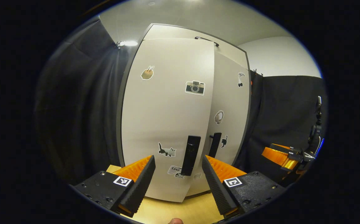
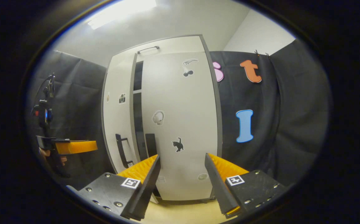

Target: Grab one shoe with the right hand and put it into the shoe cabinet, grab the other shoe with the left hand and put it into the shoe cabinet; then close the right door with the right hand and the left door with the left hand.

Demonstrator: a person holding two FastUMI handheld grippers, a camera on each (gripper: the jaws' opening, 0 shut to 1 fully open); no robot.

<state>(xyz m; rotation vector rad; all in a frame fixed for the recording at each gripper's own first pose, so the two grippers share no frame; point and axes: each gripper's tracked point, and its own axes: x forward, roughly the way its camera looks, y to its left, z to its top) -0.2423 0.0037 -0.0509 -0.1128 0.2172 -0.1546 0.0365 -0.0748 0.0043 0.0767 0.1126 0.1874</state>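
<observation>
I see the shoe cabinet (image 1: 180,118) dead ahead of my left tool (image 1: 178,180), fingers spread wide, gripping nothing. Its left door (image 1: 167,118) stands slightly ajar, upright handle (image 1: 191,154) between the fingers. My right tool (image 2: 182,182) is likewise open and empty.

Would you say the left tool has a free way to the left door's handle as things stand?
Probably yes: the left tool is open and empty, and the left door's handle stands straight ahead between its fingers, with nothing visible in between.
</observation>
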